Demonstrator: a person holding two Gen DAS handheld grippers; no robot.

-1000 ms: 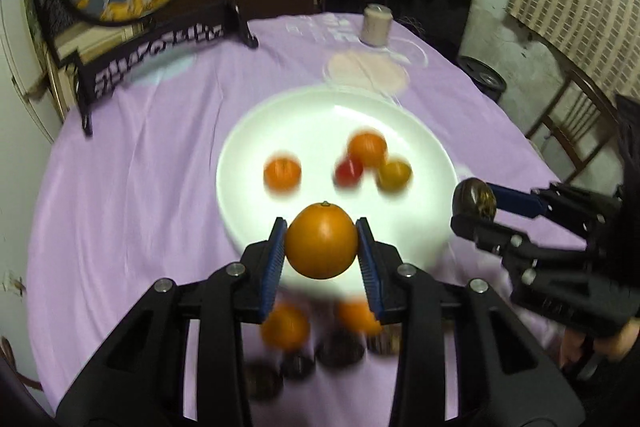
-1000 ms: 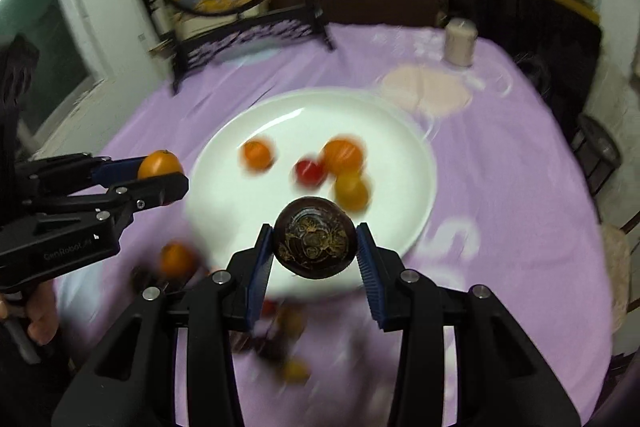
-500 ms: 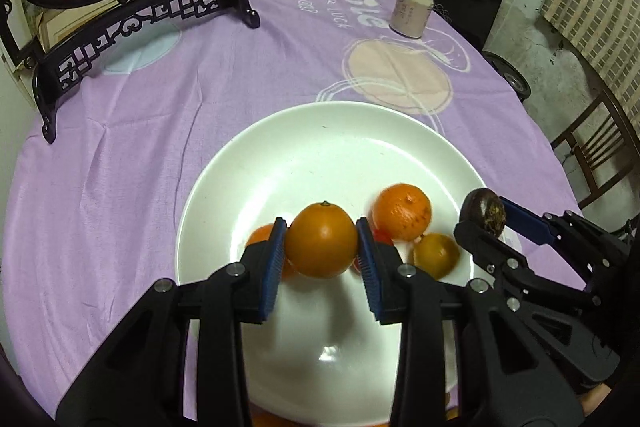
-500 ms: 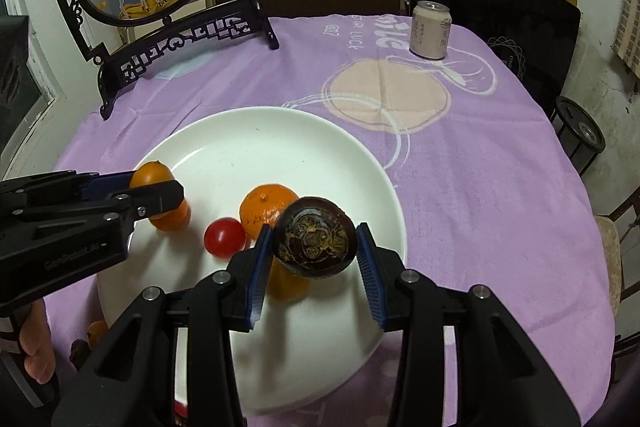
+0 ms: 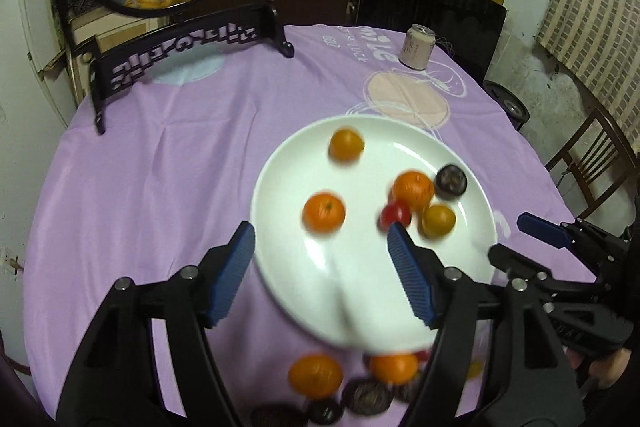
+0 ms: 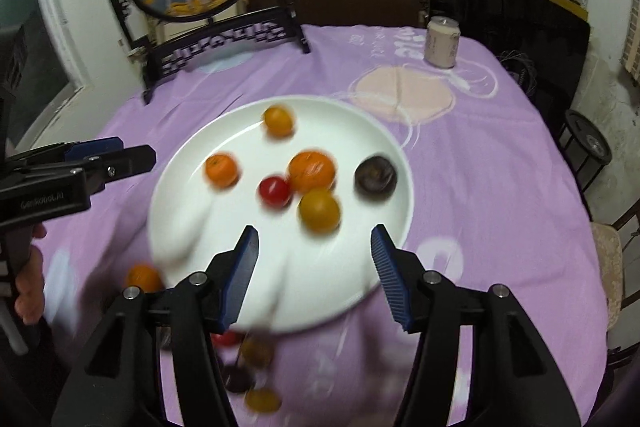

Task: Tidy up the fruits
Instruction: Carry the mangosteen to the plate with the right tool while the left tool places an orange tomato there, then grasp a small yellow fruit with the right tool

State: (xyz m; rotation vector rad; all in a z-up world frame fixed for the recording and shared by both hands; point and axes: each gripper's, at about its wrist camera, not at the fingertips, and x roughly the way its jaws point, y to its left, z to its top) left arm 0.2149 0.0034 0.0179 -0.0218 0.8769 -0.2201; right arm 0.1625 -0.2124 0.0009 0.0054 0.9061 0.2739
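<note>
Both grippers hang above the round white ceramic plate on the lilac tablecloth, each with its blue-padded fingers spread wide and nothing between them: the left gripper over the plate's near left rim, the right gripper over its near edge. Six fruits lie on the plate: a small orange tangerine toward the far rim, another orange tangerine to the left, a larger orange at the centre touching a red cherry tomato and a yellow-orange round fruit, and a dark purple passion fruit near the right rim. More fruit, blurred, lies on the cloth before the plate
</note>
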